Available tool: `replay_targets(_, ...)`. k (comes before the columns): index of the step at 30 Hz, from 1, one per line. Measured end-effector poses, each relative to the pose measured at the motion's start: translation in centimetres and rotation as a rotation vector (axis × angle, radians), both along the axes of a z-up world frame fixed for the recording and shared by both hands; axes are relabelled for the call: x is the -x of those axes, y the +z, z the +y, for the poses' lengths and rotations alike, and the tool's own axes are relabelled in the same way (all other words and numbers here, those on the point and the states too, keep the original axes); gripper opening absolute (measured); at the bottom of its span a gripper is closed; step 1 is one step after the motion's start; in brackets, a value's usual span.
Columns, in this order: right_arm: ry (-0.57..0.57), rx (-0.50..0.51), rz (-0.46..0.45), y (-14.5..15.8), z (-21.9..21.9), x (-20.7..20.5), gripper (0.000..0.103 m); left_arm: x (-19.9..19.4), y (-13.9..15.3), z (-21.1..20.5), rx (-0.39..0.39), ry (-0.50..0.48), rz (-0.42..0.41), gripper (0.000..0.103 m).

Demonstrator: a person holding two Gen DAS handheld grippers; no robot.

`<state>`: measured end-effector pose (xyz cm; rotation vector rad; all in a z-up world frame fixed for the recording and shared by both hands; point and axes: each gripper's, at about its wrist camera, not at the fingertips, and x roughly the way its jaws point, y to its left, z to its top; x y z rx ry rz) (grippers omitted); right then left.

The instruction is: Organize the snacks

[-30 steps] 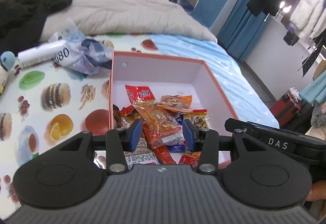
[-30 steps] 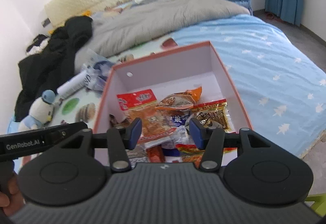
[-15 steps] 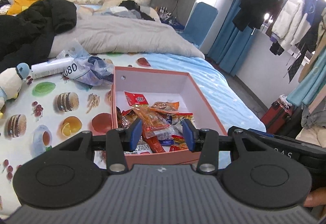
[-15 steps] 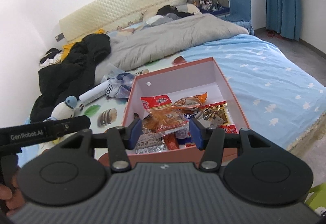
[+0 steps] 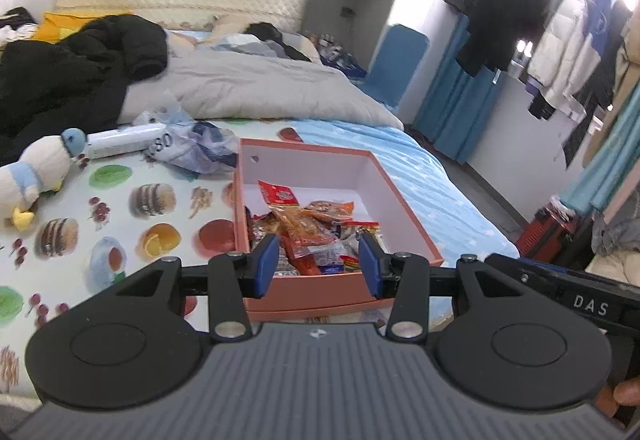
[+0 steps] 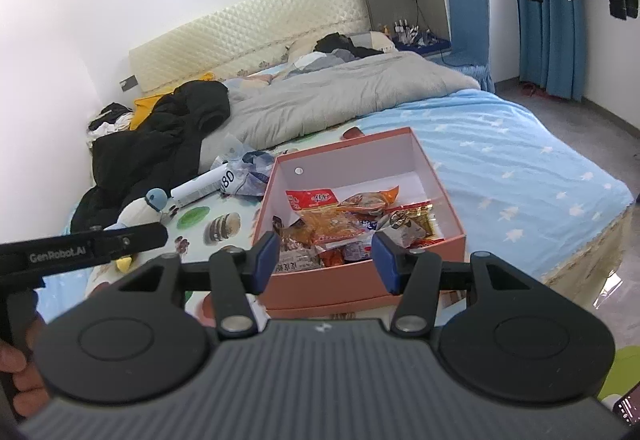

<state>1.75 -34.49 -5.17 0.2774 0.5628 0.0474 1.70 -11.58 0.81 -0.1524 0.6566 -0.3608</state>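
Left wrist view: left gripper [image 5: 318, 266] hangs above the near edge of the bed [image 5: 420, 175], jaws apart with nothing between the blue pads. Beyond them an open salmon-pink box [image 5: 336, 294] with white inner walls sits on a food-print mat [image 5: 120, 240] spread over the bed. Snack packets [image 5: 310, 230] lie heaped in the near half of the box, mostly red and orange wrappers, one red packet [image 5: 278, 193] leaning up toward the back wall; far half of the box floor is bare. Left of the box on the mat: a crumpled blue-and-clear plastic bag [image 5: 196, 149] just beside the box's far left corner, a white tube [image 5: 124, 143] touching the bag, and a plush toy [image 5: 36, 171] further left. Grey duvet [image 5: 248, 87] and a black jacket [image 5: 72, 75] lie further up the bed. Part of the right gripper's black body shows at lower right, with a fingertip at the frame edge. Right wrist view: right gripper [image 6: 324, 262] likewise over the near edge, jaws apart and empty, apart from the box [image 6: 360, 288] and its snack packets [image 6: 344, 228]. Same bag [image 6: 248, 171], tube [image 6: 200, 187] and plush toy [image 6: 138, 213] sit left of the box. A hand [image 6: 18, 372] grips the left gripper's handle at lower left. Blue star-print sheet covers the bed right of the box.
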Motion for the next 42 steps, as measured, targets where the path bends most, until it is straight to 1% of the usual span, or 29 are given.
replay_targets(3,0.000,0.004,-0.011,-0.1,0.2,0.8,0.057,1.0,0.1,0.1,-0.005,0.003,-0.014,0.050)
replay_targets(5,-0.010,0.006,-0.018,-0.3,0.2,1.2,0.057,1.5,0.2,0.2,-0.020,0.005,-0.023,0.050)
replay_targets(9,-0.011,0.012,-0.021,-0.5,0.3,1.5,0.057,2.4,0.2,0.5,-0.018,0.000,-0.026,0.050)
replay_targets(11,-0.012,0.024,-0.024,-0.6,0.5,1.6,0.057,2.8,0.1,0.7,-0.025,0.004,-0.029,0.052)
replay_targets(12,-0.011,0.028,-0.026,-0.6,0.5,1.8,0.057,2.8,0.1,0.8,-0.020,0.006,-0.028,0.058)
replay_targets(13,-0.007,0.030,-0.028,-0.6,0.6,1.9,0.057,2.8,0.1,0.9,-0.019,0.005,-0.024,0.065)
replay_targets(14,0.007,0.036,-0.034,-0.6,0.8,1.9,0.057,2.8,0.1,0.9,-0.024,0.005,-0.018,0.070)
replay_targets(16,0.011,0.067,-0.048,-0.3,1.2,2.1,0.057,3.0,0.1,1.0,-0.033,0.021,-0.022,0.083)
replay_targets(17,0.005,0.077,-0.053,-0.2,1.5,2.2,0.057,3.0,0.3,1.0,-0.034,0.024,-0.028,0.086)
replay_targets(18,0.003,0.079,-0.056,-0.1,1.5,2.2,0.060,3.1,0.4,1.1,-0.034,0.021,-0.033,0.092)
replay_targets(19,0.003,0.072,-0.056,0.0,1.4,2.2,0.066,3.2,0.5,1.2,-0.035,0.017,-0.037,0.094)
replay_targets(20,-0.003,0.066,-0.057,0.0,1.4,2.1,0.083,3.2,0.6,1.2,-0.036,0.015,-0.041,0.096)
replay_targets(21,-0.012,0.066,-0.062,0.0,1.3,2.1,0.094,3.4,0.7,1.3,-0.039,0.009,-0.049,0.097)
replay_targets(22,-0.019,0.072,-0.068,0.0,1.4,2.2,0.096,3.4,0.8,1.3,-0.046,0.007,-0.056,0.098)
replay_targets(23,-0.023,0.086,-0.073,0.1,1.5,2.2,0.102,3.4,1.0,1.3,-0.055,0.012,-0.060,0.098)
replay_targets(26,-0.026,0.106,-0.089,0.3,1.5,2.3,0.103,3.4,1.4,1.7,-0.061,0.037,-0.070,0.100)
replay_targets(30,-0.030,0.096,-0.105,0.7,1.3,2.4,0.103,3.4,1.7,2.2,-0.034,0.055,-0.065,0.103)
replay_targets(36,-0.038,0.094,-0.110,0.7,1.3,2.9,0.103,4.0,2.1,1.9,-0.063,0.053,-0.075,0.103)
replay_targets(38,-0.046,0.076,-0.106,0.6,1.2,3.0,0.103,3.8,2.0,2.0,-0.055,0.065,-0.068,0.103)
replay_targets(40,-0.029,0.044,-0.110,0.5,1.0,3.0,0.103,3.6,1.9,1.9,-0.063,0.074,-0.065,0.103)
replay_targets(42,-0.027,0.046,-0.109,0.4,0.9,2.9,0.103,3.5,1.9,1.6,-0.073,0.078,-0.063,0.103)
